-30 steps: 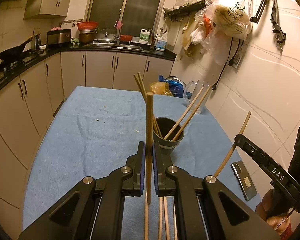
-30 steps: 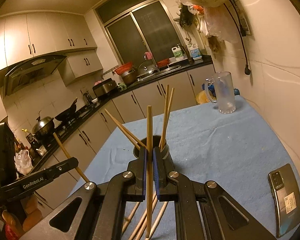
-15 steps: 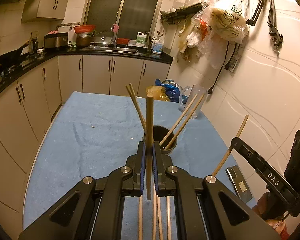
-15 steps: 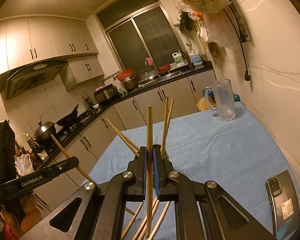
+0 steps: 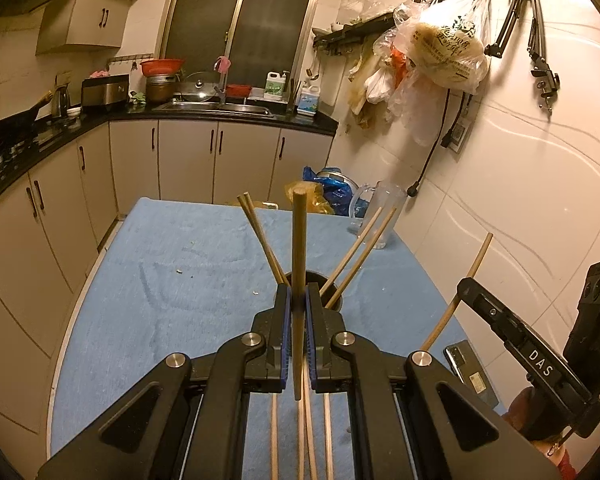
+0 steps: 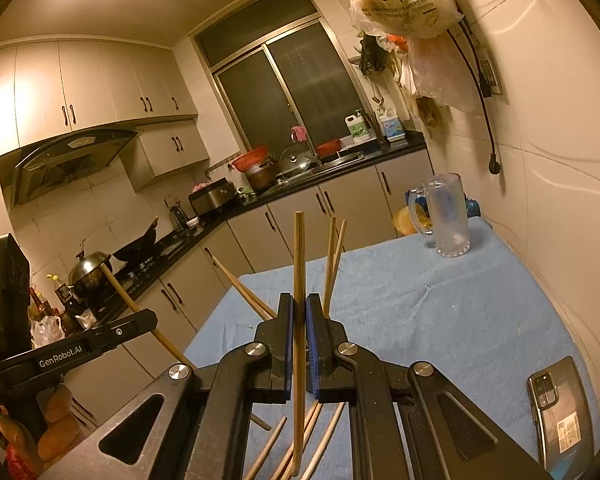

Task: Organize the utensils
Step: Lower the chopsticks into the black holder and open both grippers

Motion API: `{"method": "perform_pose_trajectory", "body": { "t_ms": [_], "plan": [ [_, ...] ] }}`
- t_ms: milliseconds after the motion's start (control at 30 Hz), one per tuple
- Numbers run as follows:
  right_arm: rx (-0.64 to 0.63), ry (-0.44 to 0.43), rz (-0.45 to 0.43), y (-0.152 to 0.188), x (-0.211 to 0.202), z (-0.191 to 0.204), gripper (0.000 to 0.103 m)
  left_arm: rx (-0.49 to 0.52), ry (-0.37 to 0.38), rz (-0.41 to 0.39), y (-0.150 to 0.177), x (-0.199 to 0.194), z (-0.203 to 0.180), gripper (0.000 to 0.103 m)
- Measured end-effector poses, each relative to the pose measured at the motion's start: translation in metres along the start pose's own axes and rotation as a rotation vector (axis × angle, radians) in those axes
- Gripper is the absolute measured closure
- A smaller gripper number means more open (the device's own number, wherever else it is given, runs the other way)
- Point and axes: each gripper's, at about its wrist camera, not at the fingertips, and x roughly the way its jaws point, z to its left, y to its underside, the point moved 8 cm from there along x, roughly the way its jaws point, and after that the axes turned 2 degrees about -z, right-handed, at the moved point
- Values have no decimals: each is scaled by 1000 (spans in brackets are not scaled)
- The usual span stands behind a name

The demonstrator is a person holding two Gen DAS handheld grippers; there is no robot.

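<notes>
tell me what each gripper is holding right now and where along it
Each grips one wooden chopstick, held upright. The left gripper clamps its chopstick on the lower part; the right gripper clamps its chopstick near the middle.

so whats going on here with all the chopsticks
A person is sorting chopsticks with a handheld gripper in each hand. The left gripper is shut on one upright chopstick, and the right gripper is shut on another chopstick. Just ahead, a dark cup on the blue tablecloth already holds four chopsticks leaning outward. More loose chopsticks lie on the cloth below the grippers. A phone and a glass mug sit off to the side.
</notes>
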Motion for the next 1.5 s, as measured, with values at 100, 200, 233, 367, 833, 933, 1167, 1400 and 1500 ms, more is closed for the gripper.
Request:
{"method": "perform_pose_trajectory", "body": {
  "t_ms": [100,200,233,367,833,933,1167,1400,1500],
  "plan": [
    [-3,1,-5,-3,1,1,96,2,1,-5,-3,-1,0,97],
    [-7,1,-14,-9,3,3,96,3,3,-14,-10,-1,-1,97],
    [-8,0,-20,-11,3,4,96,3,3,-18,-13,-1,-1,97],
    [-23,3,-48,-25,4,9,96,5,6,-37,-27,-3,-1,97],
    [-5,42,-168,-88,28,15,96,-39,4,-125,-92,9,8,97],
    [3,62,-180,-96,40,12,96,-52,7,-123,-95,22,12,97],
    [14,115,-155,-87,77,-3,96,-76,23,-85,-83,54,17,97],
    [10,117,-93,-63,95,-11,96,-63,31,-36,-59,75,18,97],
    [5,112,-66,-51,97,-12,96,-59,33,-20,-50,79,18,97]
  ]
}}
